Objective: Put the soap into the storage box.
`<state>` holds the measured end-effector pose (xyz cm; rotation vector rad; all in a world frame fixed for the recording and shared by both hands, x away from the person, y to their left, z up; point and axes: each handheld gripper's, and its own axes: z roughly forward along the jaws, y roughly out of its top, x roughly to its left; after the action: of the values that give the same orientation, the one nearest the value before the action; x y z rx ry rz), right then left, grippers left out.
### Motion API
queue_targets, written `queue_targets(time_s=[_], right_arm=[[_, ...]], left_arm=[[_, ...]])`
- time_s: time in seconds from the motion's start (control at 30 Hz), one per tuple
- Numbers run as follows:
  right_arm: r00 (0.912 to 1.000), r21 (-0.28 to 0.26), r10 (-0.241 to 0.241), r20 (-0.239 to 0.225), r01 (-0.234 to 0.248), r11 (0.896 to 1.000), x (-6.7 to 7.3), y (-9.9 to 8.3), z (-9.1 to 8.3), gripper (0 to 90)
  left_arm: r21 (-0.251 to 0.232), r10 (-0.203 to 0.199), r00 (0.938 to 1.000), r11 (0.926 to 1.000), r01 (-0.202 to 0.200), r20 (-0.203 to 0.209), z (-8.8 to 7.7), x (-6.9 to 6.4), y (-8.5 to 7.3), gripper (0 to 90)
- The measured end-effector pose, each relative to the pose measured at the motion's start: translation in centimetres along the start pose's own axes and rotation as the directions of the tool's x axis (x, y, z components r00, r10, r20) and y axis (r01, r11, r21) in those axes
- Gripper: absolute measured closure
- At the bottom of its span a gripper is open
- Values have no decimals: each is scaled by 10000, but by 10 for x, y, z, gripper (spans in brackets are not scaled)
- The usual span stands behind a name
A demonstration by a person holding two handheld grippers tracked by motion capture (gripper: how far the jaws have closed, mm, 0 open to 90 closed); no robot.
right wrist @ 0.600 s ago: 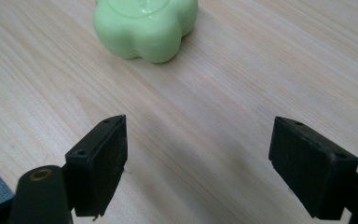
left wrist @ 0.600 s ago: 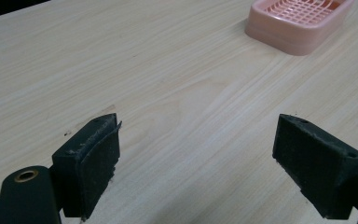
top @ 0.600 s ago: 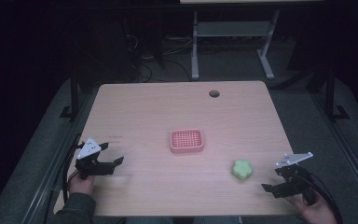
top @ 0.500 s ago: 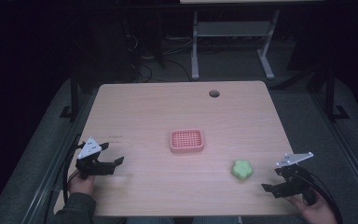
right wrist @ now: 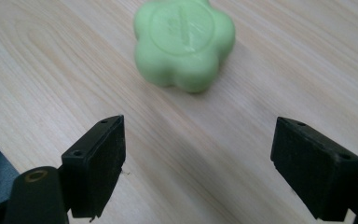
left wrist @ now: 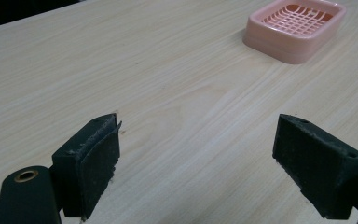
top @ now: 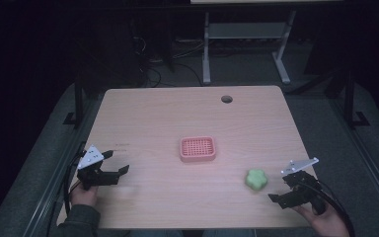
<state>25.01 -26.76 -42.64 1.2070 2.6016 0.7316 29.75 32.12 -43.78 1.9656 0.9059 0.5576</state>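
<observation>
While both grippers hold same places as half second back, nothing has shifted; reach not yet begun. Right gripper [top: 282, 190] at near right table [top: 143, 113] edge, my hand under it, jaws wide apart, empty, aimed at green flower-shaped soap [right wrist: 185, 42] lying just ahead, untouched. Left gripper [top: 114, 162] low at near left, jaws likewise spread, empty. Farther on, pink slotted dish [top: 198, 148] at table centre, well apart from soap, likely its destination.

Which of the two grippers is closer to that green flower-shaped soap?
The right gripper. It sits just beside the green soap, jaws open toward it, not touching. The left gripper is far across the table.
</observation>
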Motion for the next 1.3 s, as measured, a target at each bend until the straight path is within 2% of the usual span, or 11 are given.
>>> queue_targets(time_s=[0.13, 0.2, 0.37, 0.57, 1.0, 1.3], right_arm=[[9999, 26, -138, -44, 138, 9999, 5, 8, 0, 175], [9989, 125, -451, 83, 450, 9989, 6, 13, 3, 175], [9995, 352, -309, -24, 309, 9989, 8, 22, 5, 175], [9989, 168, -457, 61, 456, 9988, 7, 35, 5, 176], [9961, 900, -861, -170, 873, 9921, 7, 60, 23, 158], [9941, 1235, -1062, -229, 1082, 9864, 10, 70, 34, 153]], left_arm=[[44, 61, 10000, 10000, -61, -19, 0, 0, 0, 144], [48, 58, 10000, 10000, -58, -14, 1, 0, 0, 144], [33, -22, 10000, 10000, 22, 25, 0, 0, -1, 144], [16, -46, 10000, 10000, 45, 34, 0, 1, -2, 144], [40, -79, 10000, 10000, 79, 59, 0, 1, -2, 144], [75, -94, 9999, 9999, 93, 56, 0, 1, -2, 144]])
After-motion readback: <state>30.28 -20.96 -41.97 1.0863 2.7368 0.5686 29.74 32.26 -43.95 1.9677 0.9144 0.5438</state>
